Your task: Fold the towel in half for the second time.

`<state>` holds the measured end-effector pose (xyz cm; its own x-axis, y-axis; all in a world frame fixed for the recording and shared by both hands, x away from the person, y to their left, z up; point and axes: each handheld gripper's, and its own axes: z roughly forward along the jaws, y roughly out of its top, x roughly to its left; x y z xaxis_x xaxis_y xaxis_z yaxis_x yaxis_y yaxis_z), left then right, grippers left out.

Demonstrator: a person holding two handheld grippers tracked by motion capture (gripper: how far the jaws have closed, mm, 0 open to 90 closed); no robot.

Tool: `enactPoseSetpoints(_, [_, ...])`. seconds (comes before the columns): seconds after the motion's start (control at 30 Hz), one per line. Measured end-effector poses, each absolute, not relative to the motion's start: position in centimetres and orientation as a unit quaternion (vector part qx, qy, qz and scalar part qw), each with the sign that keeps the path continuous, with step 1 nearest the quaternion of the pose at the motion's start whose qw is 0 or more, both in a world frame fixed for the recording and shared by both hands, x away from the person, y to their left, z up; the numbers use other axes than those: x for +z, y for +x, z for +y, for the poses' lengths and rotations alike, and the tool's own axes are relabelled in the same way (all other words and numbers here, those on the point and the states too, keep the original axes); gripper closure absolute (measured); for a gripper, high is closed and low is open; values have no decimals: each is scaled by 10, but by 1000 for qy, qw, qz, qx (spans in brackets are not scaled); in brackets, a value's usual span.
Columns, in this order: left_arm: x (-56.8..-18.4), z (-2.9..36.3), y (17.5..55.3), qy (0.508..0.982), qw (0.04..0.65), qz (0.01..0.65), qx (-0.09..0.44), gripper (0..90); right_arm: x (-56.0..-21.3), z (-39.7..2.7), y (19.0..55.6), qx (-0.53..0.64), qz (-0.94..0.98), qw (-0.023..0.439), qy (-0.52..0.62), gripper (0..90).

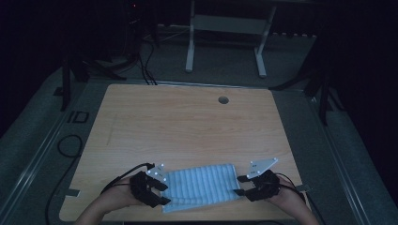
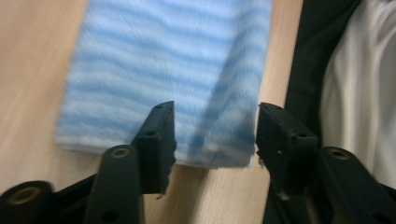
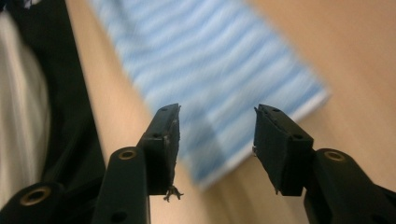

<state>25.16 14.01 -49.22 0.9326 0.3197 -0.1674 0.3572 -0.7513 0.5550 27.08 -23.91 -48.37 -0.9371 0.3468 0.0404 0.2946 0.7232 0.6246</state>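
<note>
The folded striped cloth (image 1: 199,187) lies flat on the tabletop (image 1: 187,126), its long axis running from the left gripper (image 1: 158,190) to the right gripper (image 1: 240,185). Each pair of jaws stands apart, seemingly gripping nothing (blurred views), a short end just ahead.

No brand, label or number can be read anywhere. The one sign-like mark is a pale pair of characters, roughly "ID", on the dark floor (image 1: 77,116) just left of the wooden table (image 1: 187,126), too dim to be sure of.
</note>
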Motion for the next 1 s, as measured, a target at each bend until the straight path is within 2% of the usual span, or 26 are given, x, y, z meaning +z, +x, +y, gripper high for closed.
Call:
enactPoseSetpoints(0.03, [-488, 140, 253, 934, 305, 186, -25, 448, -482, -235, 273, 337, 924, 41, 174, 603])
enactPoseSetpoints(0.1, [-485, 140, 254, 933, 306, 190, -17, 448, -481, -231, 275, 341, 923, 48, 175, 634])
enactPoseSetpoints(0.13, [-483, 138, 257, 932, 303, 198, -6, 448, -481, -226, 278, 344, 922, 49, 171, 682])
enactPoseSetpoints(0.2, [-489, 131, 260, 932, 295, 209, -3, 531, -489, -210, 284, 334, 926, 59, 167, 803])
enactPoseSetpoints(0.27, [-502, 121, 260, 942, 267, 204, 2, 546, -492, -205, 286, 330, 927, 63, 165, 837])
enactPoseSetpoints(0.3, [-506, 119, 261, 943, 262, 205, -3, 610, -497, -202, 288, 326, 928, 69, 169, 850])
enactPoseSetpoints(0.33, [-513, 116, 262, 944, 259, 203, -7, 612, -501, -200, 290, 323, 928, 64, 174, 888])
enactPoseSetpoints(0.4, [-524, 114, 265, 946, 251, 205, -9, 638, -511, -198, 295, 320, 927, 68, 185, 896])
enactPoseSetpoints(0.53, [-530, 119, 274, 934, 279, 222, -17, 659, -534, -197, 302, 309, 925, 55, 213, 897])
enactPoseSetpoints(0.73, [-531, 127, 296, 927, 285, 245, 18, 613, -536, -197, 308, 322, 917, 60, 227, 880])
enactPoseSetpoints(0.77, [-532, 130, 310, 925, 289, 246, 29, 610, -538, -196, 319, 329, 910, 69, 244, 867])
enactPoseSetpoints(1.0, [-529, 127, 340, 930, 268, 249, 38, 604, -538, -189, 353, 326, 903, 78, 270, 873])
